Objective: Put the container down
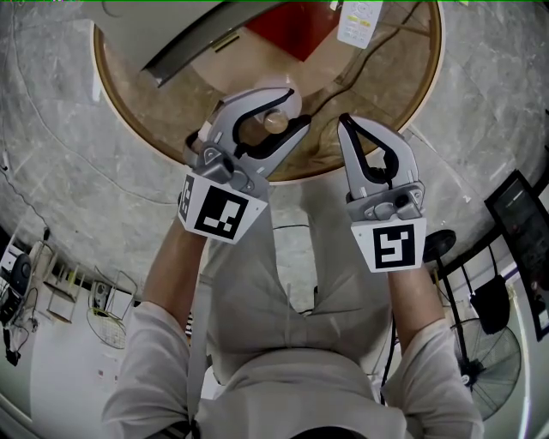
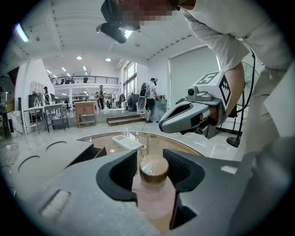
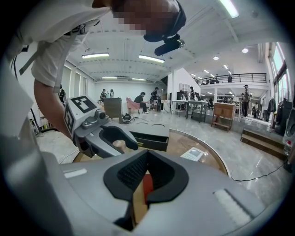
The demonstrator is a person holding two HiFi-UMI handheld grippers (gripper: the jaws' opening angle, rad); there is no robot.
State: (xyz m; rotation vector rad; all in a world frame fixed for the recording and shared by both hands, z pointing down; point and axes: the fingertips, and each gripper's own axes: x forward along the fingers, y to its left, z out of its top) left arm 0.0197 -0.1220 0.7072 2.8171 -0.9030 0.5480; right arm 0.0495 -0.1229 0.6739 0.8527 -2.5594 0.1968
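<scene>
The container (image 1: 275,121) is a small pale pink bottle with a round cork lid. It stands upright over the round glass-topped table (image 1: 163,111). My left gripper (image 1: 288,111) is open around it, with one jaw on each side of the neck. In the left gripper view the container (image 2: 154,186) fills the gap of the left gripper (image 2: 151,159), and its base is hidden behind the jaws. My right gripper (image 1: 345,125) hovers just to the right with its jaws shut and nothing between them. The right gripper view shows the right gripper (image 3: 145,159) closed at the tips.
A grey drawer unit (image 1: 171,34) stands at the table's back left, and a red object (image 1: 296,26) lies behind the grippers. A white handheld device (image 1: 358,21) with a cable lies at the back right. A floor fan (image 1: 489,360) stands beside the person's right leg.
</scene>
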